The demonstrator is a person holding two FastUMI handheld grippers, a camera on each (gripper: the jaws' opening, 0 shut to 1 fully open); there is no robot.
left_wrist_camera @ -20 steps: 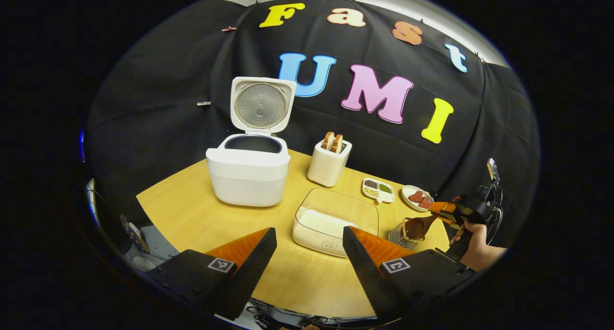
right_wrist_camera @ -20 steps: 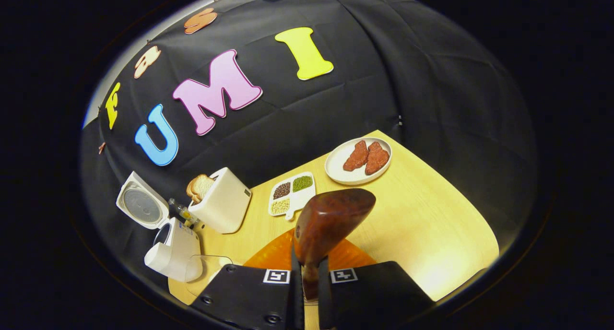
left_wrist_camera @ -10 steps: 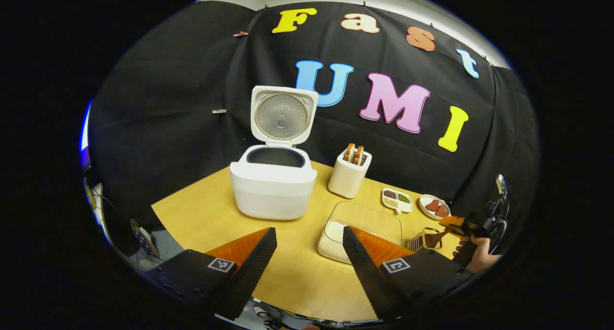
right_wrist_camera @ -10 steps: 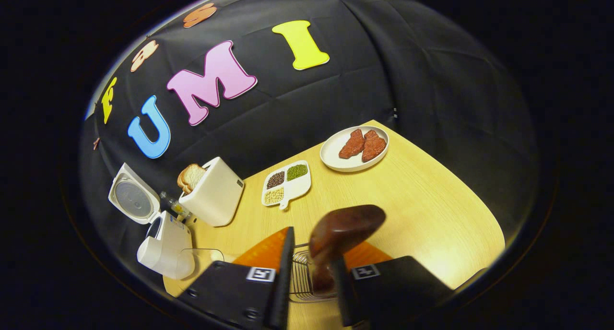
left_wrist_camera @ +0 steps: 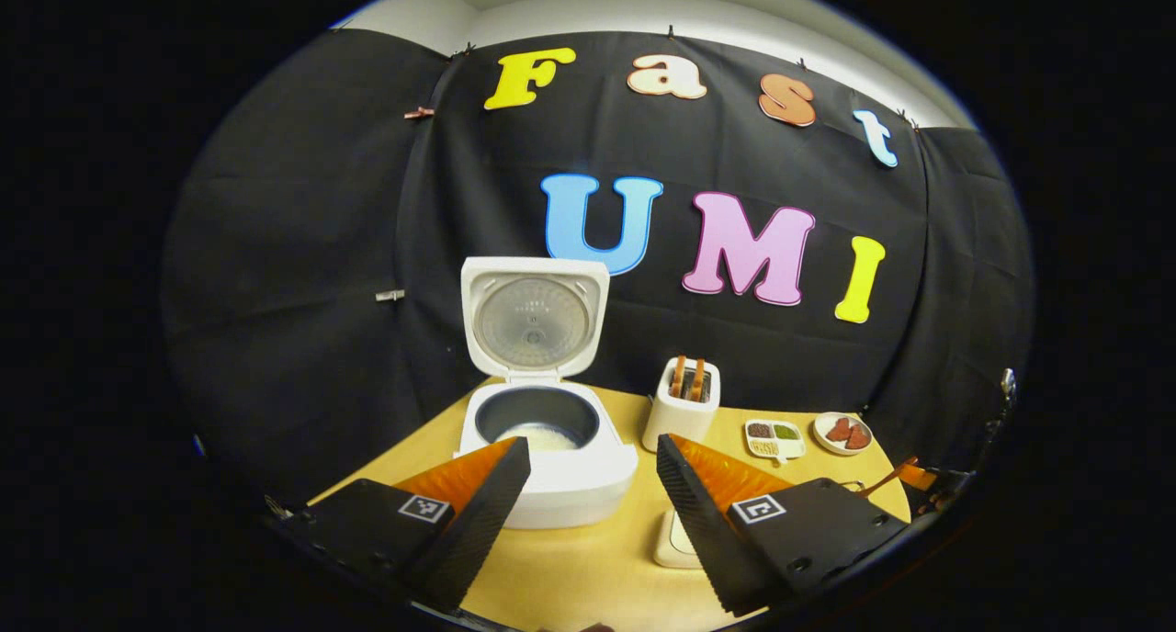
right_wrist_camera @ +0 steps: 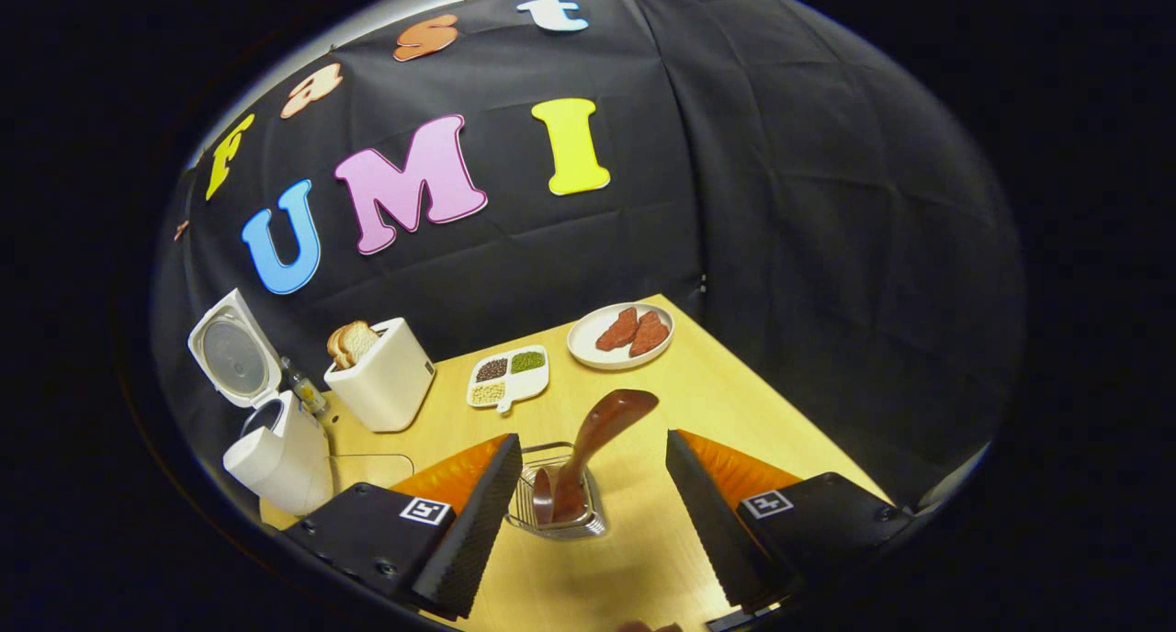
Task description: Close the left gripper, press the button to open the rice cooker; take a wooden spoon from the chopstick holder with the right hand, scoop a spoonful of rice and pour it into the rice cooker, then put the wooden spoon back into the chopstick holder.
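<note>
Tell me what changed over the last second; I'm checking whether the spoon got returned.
The right gripper let go of the wooden spoon, which now stands in the chopstick holder, and backed off with jaws open. The rice cooker stayed open; the left gripper stayed open.

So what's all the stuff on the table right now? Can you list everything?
White rice cooker: one, lid up, table's left end.
White toaster: one, bread slices in it, beside the cooker.
White divided dish: one, dark, green and pale beans, mid-table.
White round plate: one, two reddish pieces, far end.
Brown wooden spoon: one, standing in the wire chopstick holder.
Clear rice box: one, beside the cooker.
Left gripper: open.
Right gripper: open, straddling the holder.
</note>
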